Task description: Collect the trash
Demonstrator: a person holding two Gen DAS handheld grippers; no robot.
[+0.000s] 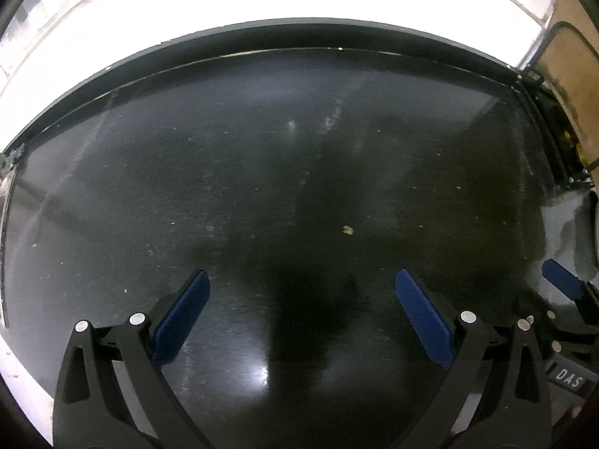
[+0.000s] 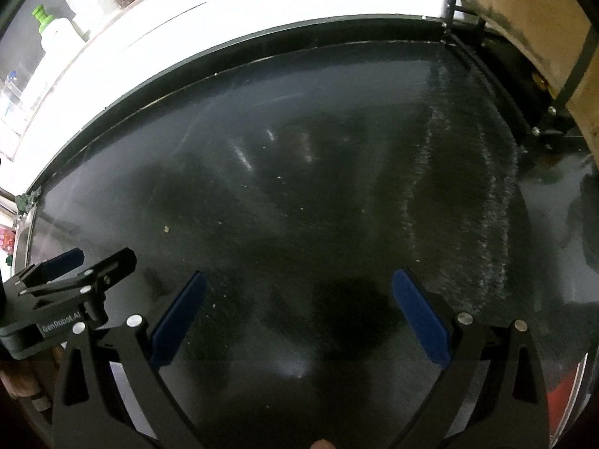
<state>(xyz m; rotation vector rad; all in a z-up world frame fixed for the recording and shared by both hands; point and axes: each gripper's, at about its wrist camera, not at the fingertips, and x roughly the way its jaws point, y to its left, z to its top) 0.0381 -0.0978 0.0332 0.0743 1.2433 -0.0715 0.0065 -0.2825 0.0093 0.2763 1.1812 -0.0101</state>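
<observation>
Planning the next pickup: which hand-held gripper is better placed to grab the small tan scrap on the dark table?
Left. The scrap lies just ahead of the open left hand-held gripper; from the right hand-held gripper it sits far left.

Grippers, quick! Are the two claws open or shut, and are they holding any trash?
Left gripper: open, holding nothing, over the dark table.
Right gripper: open, holding nothing.
</observation>
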